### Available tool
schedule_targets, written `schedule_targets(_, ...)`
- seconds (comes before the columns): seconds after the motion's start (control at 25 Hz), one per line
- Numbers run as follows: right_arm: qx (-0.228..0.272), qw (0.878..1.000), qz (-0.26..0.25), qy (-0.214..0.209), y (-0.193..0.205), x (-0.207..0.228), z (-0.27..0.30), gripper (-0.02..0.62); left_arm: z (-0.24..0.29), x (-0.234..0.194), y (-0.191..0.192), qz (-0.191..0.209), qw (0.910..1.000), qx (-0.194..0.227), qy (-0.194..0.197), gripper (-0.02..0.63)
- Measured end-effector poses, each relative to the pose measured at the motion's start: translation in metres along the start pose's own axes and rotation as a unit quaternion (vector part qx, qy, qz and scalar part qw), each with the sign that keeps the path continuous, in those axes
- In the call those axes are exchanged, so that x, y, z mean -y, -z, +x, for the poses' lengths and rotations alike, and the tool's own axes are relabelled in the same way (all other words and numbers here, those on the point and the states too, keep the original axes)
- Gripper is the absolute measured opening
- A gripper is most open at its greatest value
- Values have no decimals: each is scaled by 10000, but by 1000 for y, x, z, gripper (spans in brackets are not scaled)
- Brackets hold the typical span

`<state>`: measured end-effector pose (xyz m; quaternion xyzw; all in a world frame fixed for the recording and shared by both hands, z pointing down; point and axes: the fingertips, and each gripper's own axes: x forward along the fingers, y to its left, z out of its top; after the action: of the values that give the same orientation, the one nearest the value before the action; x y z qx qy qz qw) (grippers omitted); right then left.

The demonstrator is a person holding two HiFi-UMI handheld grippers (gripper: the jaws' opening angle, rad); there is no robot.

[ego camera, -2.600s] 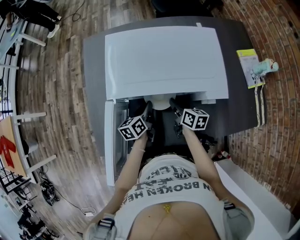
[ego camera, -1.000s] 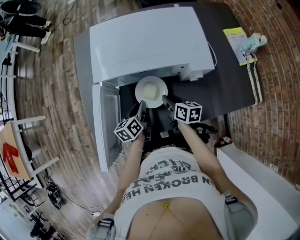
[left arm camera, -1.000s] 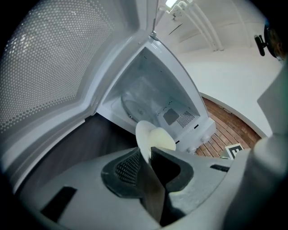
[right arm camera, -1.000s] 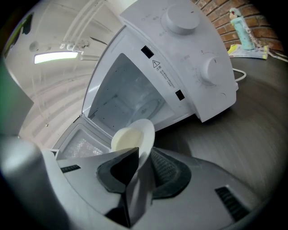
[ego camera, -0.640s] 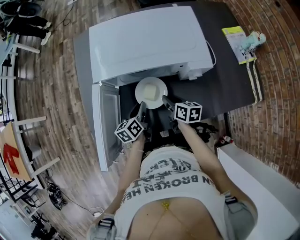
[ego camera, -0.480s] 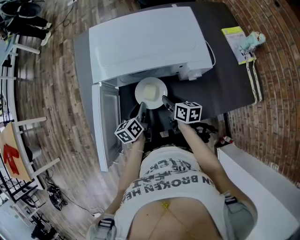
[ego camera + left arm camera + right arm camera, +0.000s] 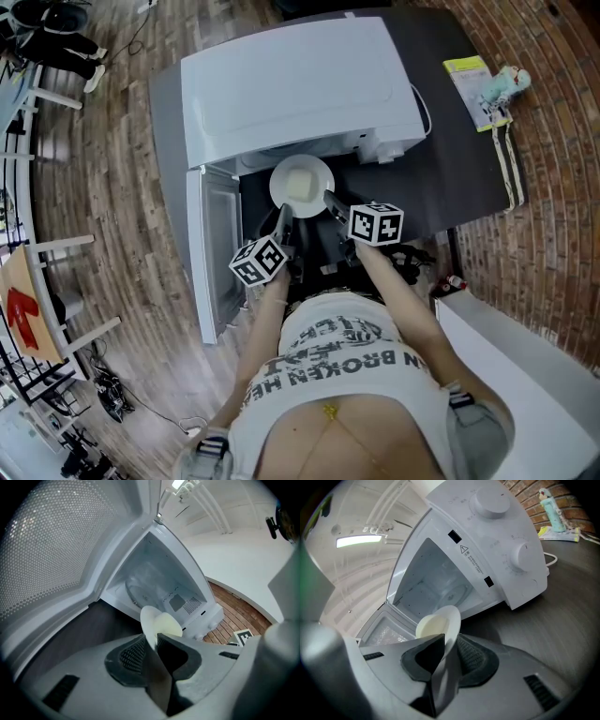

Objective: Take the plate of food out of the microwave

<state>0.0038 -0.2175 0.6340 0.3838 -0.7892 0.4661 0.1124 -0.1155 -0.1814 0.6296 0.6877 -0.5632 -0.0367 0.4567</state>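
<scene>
Plate out in front! The round white plate (image 7: pixel 302 185), carrying a pale yellow slab of food (image 7: pixel 299 182), sat clear of the white microwave oven (image 7: pixel 291 84), just near of its open cavity and over the dark grey tabletop (image 7: pixel 450 169). The left gripper (image 7: pixel 283 217) had the plate's near-left rim: in the left gripper view its jaws stood only a narrow way apart, the ribbed pads pressed on either face of the thin edge. The right gripper (image 7: pixel 330 200) matched it on the near-right rim, jaws drawn in just as close and pinching the plate between them. Both marker cubes hung near of the plate, side by side. The microwave's white door (image 7: pixel 217 248) stood swung wide to the left, its dotted mesh window filling the left of the left gripper view. Far right on the table, well apart from the action, a yellow-green booklet (image 7: pixel 473 89) lay just beside a small teal bottle (image 7: pixel 509 79).
</scene>
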Motion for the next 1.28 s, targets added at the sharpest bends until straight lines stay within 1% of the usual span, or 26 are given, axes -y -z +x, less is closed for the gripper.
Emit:
schedule_targets(0.56, 83, 10000, 21, 4, -10, -1, 4, 80, 5, 2, -9, 65, 10000, 15, 39, 76)
schedule_targets(0.88, 99, 9999, 48, -14, -14, -2, 8, 77, 8, 0, -13, 35, 10000, 11, 38, 77)
schedule_targets(1.08, 116, 9998, 155, -29, -15, 0, 6, 75, 9, 3, -12, 35, 10000, 9, 23, 77)
schedule_targets(1.28, 76, 9999, 123, -75, -14, 5, -2, 75, 10, 10, -3, 8, 10000, 45, -45, 77)
